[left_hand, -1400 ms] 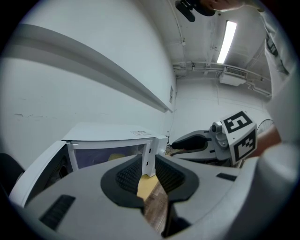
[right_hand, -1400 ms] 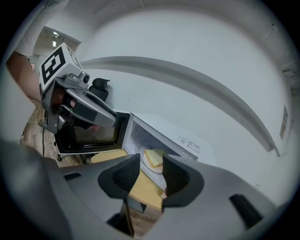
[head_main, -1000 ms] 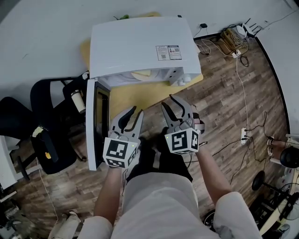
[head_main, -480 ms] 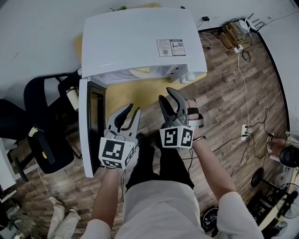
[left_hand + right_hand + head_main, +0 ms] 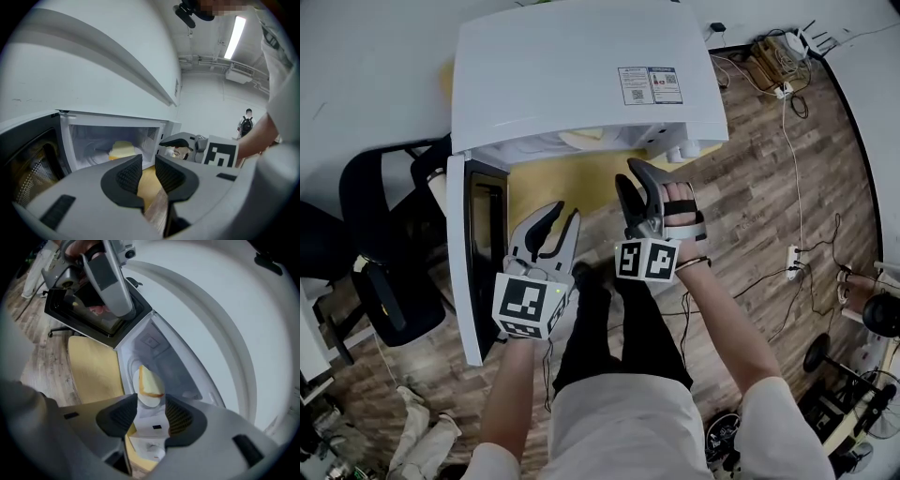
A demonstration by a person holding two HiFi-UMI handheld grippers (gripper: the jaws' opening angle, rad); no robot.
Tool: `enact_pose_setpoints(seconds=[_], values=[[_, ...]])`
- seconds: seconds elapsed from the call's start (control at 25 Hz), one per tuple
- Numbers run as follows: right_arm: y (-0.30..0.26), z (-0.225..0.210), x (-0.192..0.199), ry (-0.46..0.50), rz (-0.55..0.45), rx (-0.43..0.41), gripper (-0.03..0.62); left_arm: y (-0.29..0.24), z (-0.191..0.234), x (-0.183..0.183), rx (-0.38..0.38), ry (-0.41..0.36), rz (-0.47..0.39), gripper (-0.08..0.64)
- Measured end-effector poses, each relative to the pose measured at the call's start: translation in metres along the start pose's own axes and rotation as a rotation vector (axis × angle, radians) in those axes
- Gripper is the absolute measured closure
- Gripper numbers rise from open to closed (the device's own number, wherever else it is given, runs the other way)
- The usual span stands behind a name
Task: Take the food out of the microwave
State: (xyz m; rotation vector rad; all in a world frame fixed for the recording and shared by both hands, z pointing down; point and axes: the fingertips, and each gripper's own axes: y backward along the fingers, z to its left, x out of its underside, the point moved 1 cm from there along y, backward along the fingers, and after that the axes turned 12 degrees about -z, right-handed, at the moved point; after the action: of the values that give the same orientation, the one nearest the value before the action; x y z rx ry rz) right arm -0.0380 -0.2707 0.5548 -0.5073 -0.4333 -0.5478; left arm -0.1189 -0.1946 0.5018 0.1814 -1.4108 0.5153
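The microwave (image 5: 581, 75) stands open in front, its door (image 5: 473, 262) swung out at left, food (image 5: 149, 383) inside.

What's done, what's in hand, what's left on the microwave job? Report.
Done: the microwave door stands open. In hand: the right gripper faces the food inside, jaws opening, nothing between them. Still to do: grasp the food and bring it out; the left gripper is open, empty.

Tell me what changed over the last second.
The right gripper has moved closer to the opening of the microwave and rolled. Its jaws are opening, with nothing between them. The left gripper edged forward slightly, also empty. Unchanged: the door stands open and the food sits inside, untouched.
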Motion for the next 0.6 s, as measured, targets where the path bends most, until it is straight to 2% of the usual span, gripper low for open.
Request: enact_pose_setpoints(seconds=[0.4, 0.6], values=[[-0.031, 0.013, 0.018, 0.116, 0.054, 0.032, 0.402, -0.006, 0.008, 0.013, -0.012, 0.008, 0.006, 0.491], [-0.047, 0.022, 0.024, 0.141, 0.073, 0.027, 0.399, -0.007, 0.015, 0.021, -0.021, 0.005, 0.015, 0.491]])
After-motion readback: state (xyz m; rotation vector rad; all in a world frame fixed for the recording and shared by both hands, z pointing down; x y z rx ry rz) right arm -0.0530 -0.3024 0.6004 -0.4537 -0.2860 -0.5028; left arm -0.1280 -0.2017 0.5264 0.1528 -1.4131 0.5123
